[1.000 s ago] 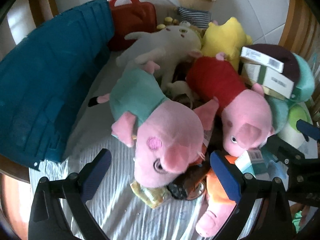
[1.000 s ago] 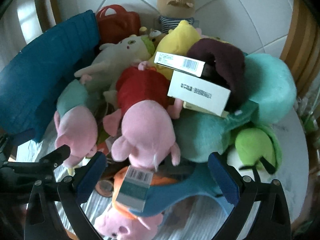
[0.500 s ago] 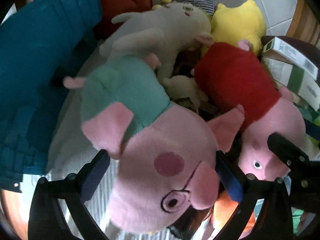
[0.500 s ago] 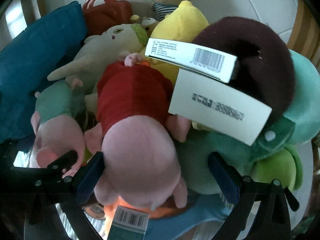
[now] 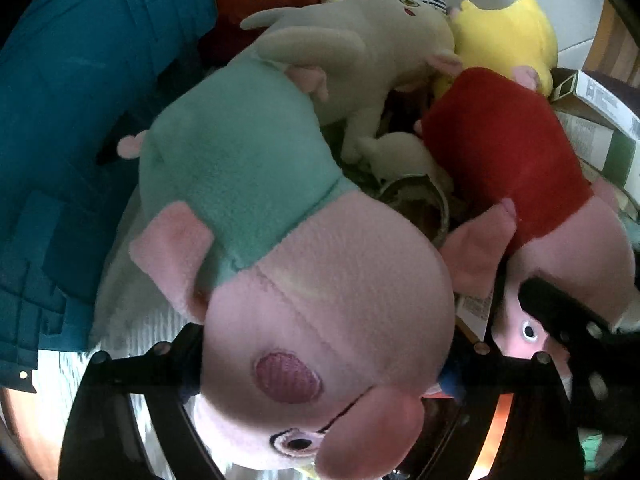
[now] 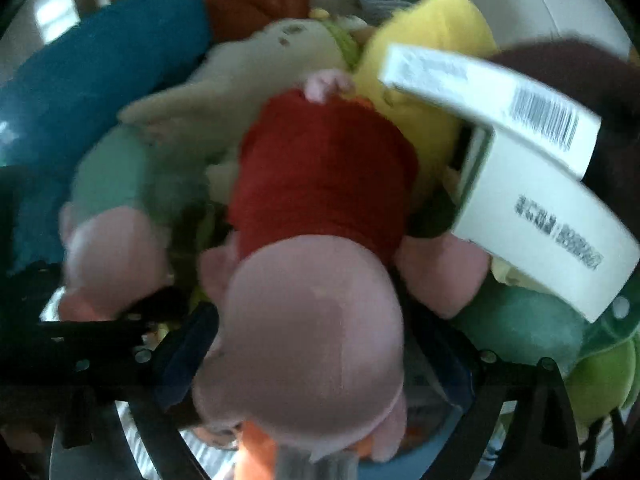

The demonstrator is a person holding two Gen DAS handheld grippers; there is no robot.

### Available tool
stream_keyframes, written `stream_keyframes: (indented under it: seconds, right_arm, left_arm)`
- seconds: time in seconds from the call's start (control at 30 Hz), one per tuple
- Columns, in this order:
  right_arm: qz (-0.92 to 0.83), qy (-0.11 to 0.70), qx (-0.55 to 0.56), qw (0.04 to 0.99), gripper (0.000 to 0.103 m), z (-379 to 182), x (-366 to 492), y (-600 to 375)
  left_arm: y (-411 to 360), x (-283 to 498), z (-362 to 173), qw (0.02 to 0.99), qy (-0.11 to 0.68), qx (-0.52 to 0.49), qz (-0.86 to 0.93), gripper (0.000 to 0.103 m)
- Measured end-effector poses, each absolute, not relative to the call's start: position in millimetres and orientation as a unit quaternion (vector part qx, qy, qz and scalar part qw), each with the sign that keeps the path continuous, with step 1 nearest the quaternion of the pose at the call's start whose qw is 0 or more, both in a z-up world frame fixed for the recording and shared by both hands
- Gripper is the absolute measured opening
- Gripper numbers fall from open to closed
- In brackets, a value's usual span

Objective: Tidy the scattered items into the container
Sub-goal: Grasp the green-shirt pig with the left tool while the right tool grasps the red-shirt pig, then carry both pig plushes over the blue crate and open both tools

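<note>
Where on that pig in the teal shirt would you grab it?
By the head. The teal-shirt pig lies with its round pink head nearest the left gripper, whose fingers already straddle it either side. Come straight on; the body behind is wedged against the grey plush.

Heap of soft toys and cartons beside a blue container.

Pink pig in teal shirt lies head toward the camera, its round head between the left gripper's fingers. Pink pig in red dress lies just right of it, likewise head-first, its head between the right gripper's fingers. Grey plush animal sprawls behind both, touching them. Yellow plush sits behind the red pig. Two white barcoded cartons are stacked, tilted, on the right, over a green plush. Blue container stands at left.
</note>
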State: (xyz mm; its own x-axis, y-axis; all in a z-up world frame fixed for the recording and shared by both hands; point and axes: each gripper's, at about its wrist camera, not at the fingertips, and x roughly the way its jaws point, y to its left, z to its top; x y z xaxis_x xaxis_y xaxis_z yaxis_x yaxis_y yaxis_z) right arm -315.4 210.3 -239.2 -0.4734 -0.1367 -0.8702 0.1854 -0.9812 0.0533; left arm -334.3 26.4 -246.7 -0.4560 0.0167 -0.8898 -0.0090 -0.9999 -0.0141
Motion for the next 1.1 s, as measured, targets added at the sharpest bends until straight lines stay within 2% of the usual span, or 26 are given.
stream_keyframes:
  seconds: [0.1, 0.17, 0.5, 0.57, 0.6, 0.63, 0.67, 0.9, 1.1]
  right_arm:
    - [-0.87, -0.003, 0.483, 0.1, 0.099, -230.5, -313.0, 218.2]
    - [-0.877, -0.001, 0.471, 0.095, 0.103, -226.0, -313.5, 218.1]
    - [-0.87, -0.011, 0.48, 0.106, 0.103, -223.6, -308.0, 216.6]
    - [-0.871, -0.007, 0.48, 0.107, 0.103, -223.4, -306.5, 214.2]
    - [-0.871, -0.005, 0.48, 0.107, 0.098, -223.3, -305.8, 213.1]
    - [-0.871, -0.003, 0.48, 0.107, 0.072, -223.2, -305.0, 211.9]
    - [-0.871, -0.001, 0.48, 0.107, 0.066, -223.1, -304.3, 210.7]
    - [-0.871, 0.013, 0.479, 0.109, 0.067, -221.8, -299.0, 202.4]
    - [-0.892, 0.022, 0.434, 0.122, 0.066, -177.1, -278.5, 192.8]
  left_arm:
    - [22.3, -335.8, -244.8, 0.007, -0.004, -0.52, 0.854, 0.093]
    - [20.5, -338.1, -244.3, 0.003, 0.001, -0.52, 0.854, 0.093]
    - [-10.5, -341.6, -230.1, -0.005, -0.021, -0.513, 0.858, 0.094]
    - [-17.0, -346.6, -238.7, -0.02, -0.021, -0.515, 0.857, 0.089]
    - [-20.2, -346.5, -239.8, -0.021, -0.022, -0.514, 0.857, 0.087]
    - [-23.4, -346.2, -240.6, -0.022, -0.023, -0.514, 0.857, 0.085]
    - [-26.6, -345.9, -241.4, -0.023, -0.024, -0.513, 0.857, 0.083]
    - [-38.9, -331.2, -200.1, 0.001, -0.029, -0.473, 0.881, 0.083]
    - [-28.4, -292.1, -157.4, 0.014, -0.022, -0.43, 0.902, 0.083]
